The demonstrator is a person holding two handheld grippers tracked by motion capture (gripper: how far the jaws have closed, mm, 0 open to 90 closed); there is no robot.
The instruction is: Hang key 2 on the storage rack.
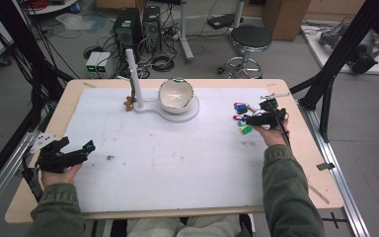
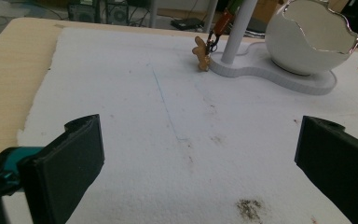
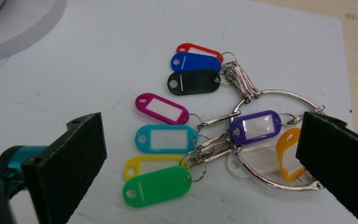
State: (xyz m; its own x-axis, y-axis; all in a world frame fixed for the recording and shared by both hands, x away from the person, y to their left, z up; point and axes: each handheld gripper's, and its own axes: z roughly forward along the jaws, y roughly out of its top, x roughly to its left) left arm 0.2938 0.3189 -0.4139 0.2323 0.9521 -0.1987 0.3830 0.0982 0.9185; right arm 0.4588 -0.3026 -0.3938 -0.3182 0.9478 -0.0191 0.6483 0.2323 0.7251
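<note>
A bunch of coloured key tags on a large metal ring lies on the white mat at the right. The tags include a green tag, a purple tag and a black tag. My right gripper hovers open just above the bunch, one jaw on each side of it and touching nothing. From above, the right gripper sits beside the key tags. My left gripper rests open near the mat's left edge, and its view shows the left gripper holding nothing.
A white eggshell-shaped bowl sits on a white stand base at the back centre. A white post rises from that base. A small gingerbread-man charm hangs beside it. A brown stain marks the mat.
</note>
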